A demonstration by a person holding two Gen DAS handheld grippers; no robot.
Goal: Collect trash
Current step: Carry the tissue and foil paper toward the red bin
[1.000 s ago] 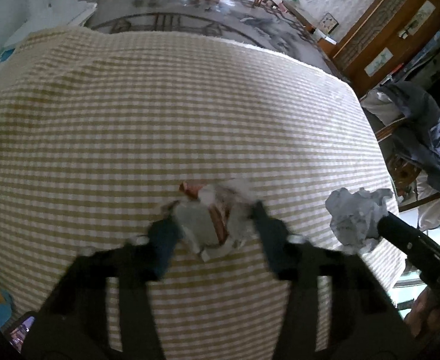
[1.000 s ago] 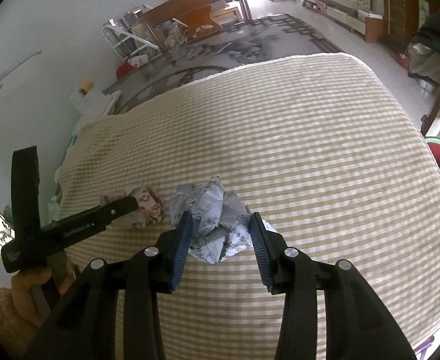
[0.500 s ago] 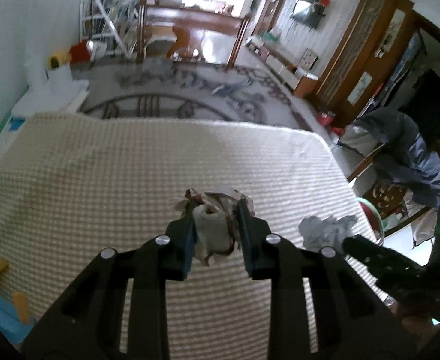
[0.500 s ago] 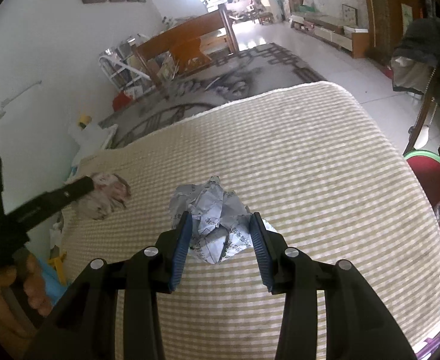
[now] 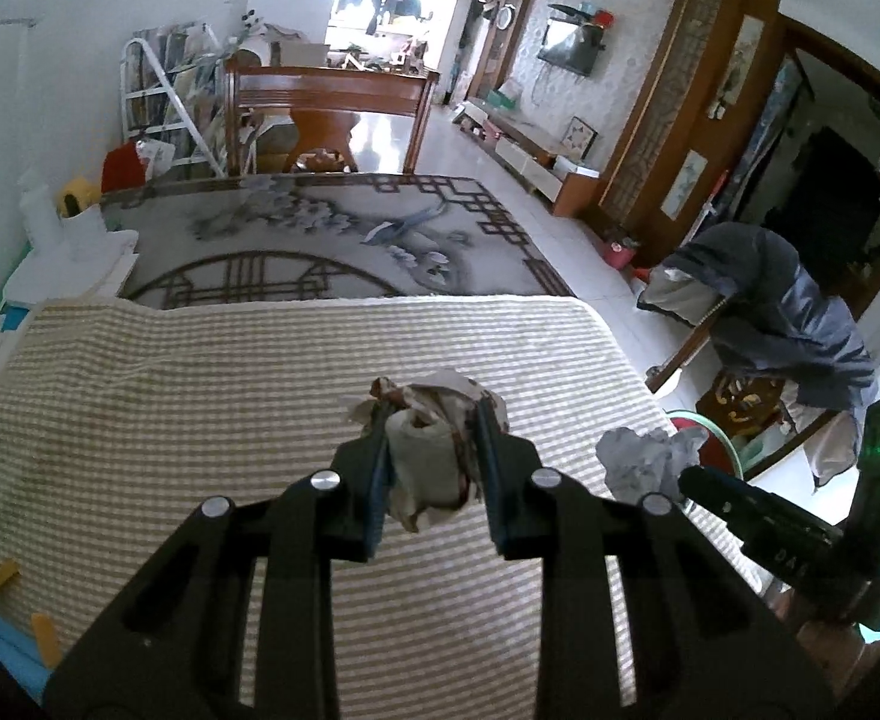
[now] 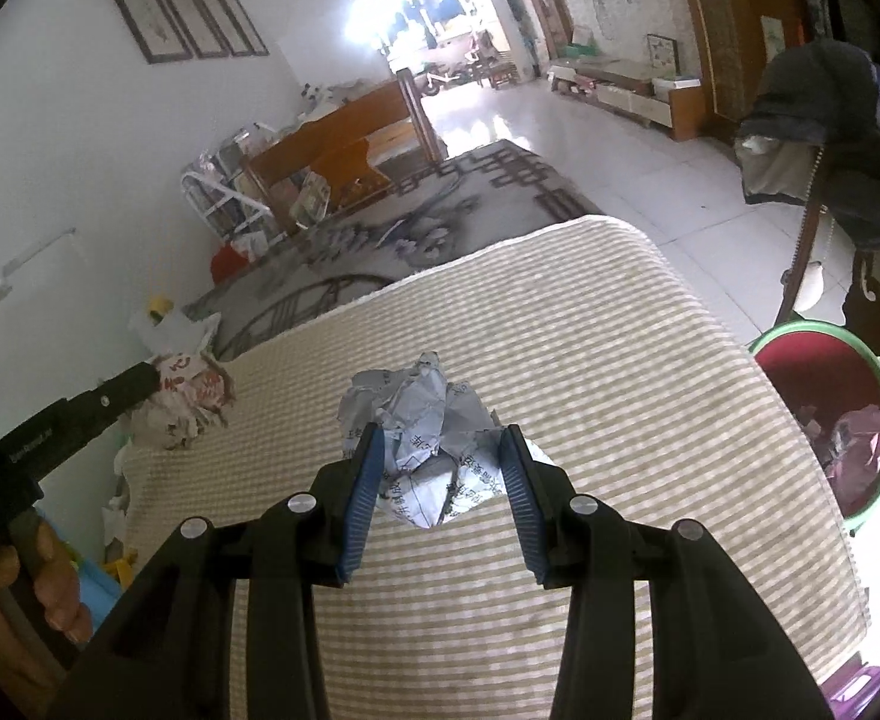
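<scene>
My left gripper [image 5: 431, 420] is shut on a crumpled brown and red paper wad [image 5: 428, 456] and holds it above the checked tablecloth [image 5: 200, 396]. My right gripper [image 6: 440, 438] is shut on a crumpled grey printed paper ball [image 6: 425, 432], also held above the cloth. The grey ball shows in the left wrist view [image 5: 644, 459] at the right, and the brown wad shows in the right wrist view [image 6: 182, 402] at the left. A red bin with a green rim [image 6: 824, 414] stands on the floor right of the table, with trash inside.
A chair draped with a dark jacket [image 5: 788, 312] stands right of the table. A patterned rug [image 5: 332, 234] lies beyond the far edge, with a wooden bench [image 5: 326, 114] behind it. White boxes [image 5: 62, 252] sit at the far left.
Both grippers have risen off the cloth with their paper wads. The views now take in more of the room and the bin.
</scene>
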